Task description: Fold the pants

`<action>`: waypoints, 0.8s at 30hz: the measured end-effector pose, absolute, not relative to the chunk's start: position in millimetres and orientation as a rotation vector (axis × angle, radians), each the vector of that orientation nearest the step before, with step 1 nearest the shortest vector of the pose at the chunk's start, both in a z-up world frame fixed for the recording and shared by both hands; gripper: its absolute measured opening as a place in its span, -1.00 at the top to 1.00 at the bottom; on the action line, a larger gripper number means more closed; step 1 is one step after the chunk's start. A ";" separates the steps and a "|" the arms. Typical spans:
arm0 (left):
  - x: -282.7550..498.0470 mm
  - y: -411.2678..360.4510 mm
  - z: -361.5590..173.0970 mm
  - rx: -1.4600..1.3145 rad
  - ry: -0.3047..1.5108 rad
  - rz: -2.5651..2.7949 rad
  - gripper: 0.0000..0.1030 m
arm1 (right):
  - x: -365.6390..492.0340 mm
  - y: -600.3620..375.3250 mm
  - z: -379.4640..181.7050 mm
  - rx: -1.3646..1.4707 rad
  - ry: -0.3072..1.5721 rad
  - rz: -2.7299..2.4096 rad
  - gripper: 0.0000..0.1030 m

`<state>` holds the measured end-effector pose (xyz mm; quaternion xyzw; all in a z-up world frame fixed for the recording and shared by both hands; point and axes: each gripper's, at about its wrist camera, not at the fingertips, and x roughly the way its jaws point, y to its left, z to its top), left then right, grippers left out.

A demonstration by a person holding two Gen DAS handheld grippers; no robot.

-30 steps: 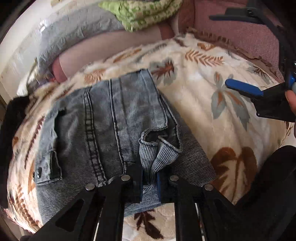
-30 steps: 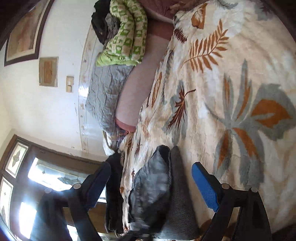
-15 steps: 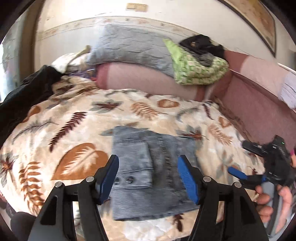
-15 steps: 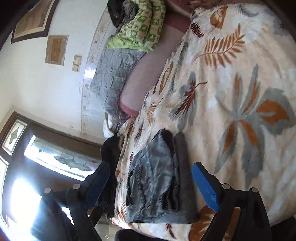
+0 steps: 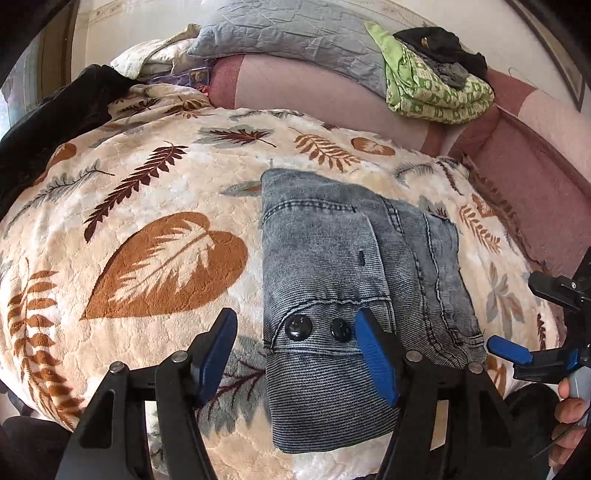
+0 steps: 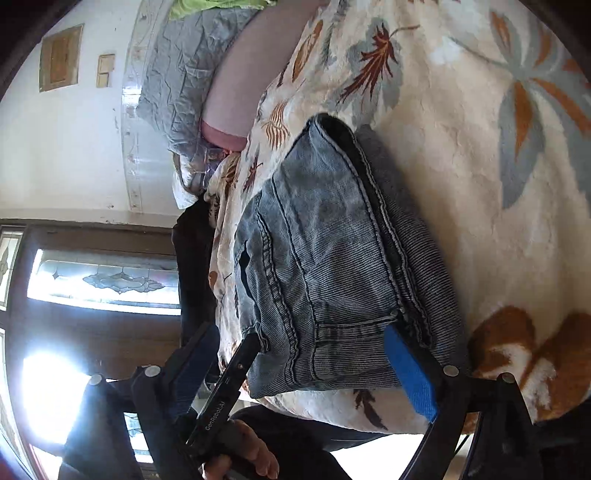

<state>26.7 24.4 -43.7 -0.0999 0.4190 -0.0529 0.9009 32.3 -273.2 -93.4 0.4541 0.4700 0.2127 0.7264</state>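
Note:
The folded blue-grey denim pants [image 5: 351,288] lie as a compact stack on the leaf-print blanket [image 5: 155,236], two black buttons facing me. My left gripper [image 5: 295,350] is open, its blue pads either side of the stack's near left corner, above it. My right gripper [image 6: 299,362] is open at the stack's near right edge, one blue pad [image 6: 410,373] against the denim [image 6: 332,266]. The right gripper also shows in the left wrist view [image 5: 532,321], open beside the stack.
A pink bolster [image 5: 314,92] with a grey quilted pillow [image 5: 288,29] and a green patterned cloth [image 5: 436,88] runs along the far side. A black garment [image 5: 55,118] lies at the blanket's left edge. A window [image 6: 99,277] is beyond the bed.
My left gripper let go of the denim fold, opened and pulled back from the stack. My right gripper moved in close to the stack's edge.

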 end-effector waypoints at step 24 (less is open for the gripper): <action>27.1 40.2 -62.5 -0.210 0.790 -0.078 -0.51 | 30.5 -260.3 -117.4 0.934 1.150 0.250 0.68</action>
